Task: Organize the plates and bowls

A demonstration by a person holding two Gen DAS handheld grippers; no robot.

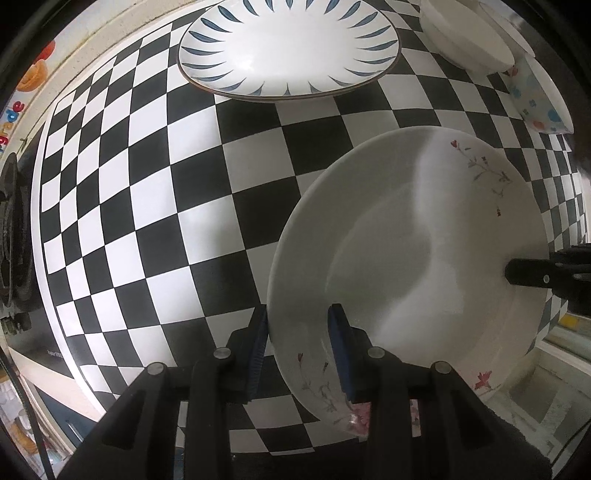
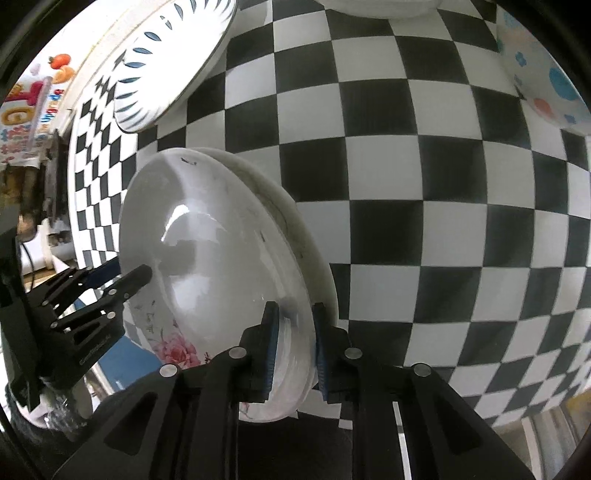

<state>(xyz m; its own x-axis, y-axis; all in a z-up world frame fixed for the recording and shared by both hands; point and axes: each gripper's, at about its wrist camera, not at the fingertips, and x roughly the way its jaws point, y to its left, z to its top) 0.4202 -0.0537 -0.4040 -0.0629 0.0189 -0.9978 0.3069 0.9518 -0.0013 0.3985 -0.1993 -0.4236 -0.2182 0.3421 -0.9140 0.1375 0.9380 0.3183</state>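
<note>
A white deep plate (image 1: 406, 251) with thin flower sprigs hangs tilted over the chequered table (image 1: 147, 184). My left gripper (image 1: 299, 350) is shut on its near rim, one blue pad inside and one outside. My right gripper (image 1: 517, 275) holds the opposite rim; only its upper finger shows there. In the right wrist view the plate (image 2: 207, 236) fills the left centre, with my right gripper (image 2: 293, 343) shut on its edge and the left gripper (image 2: 127, 271) clamped on the far rim. A pink-flowered dish (image 2: 173, 349) shows just under the plate; I cannot tell whether they touch.
A blue-leaf patterned plate (image 1: 288, 48) lies at the back of the table. White bowls (image 1: 469, 33) and a bowl with blue and orange dots (image 1: 539, 99) stand at the back right. A stove burner (image 1: 11, 236) sits off the table's left edge.
</note>
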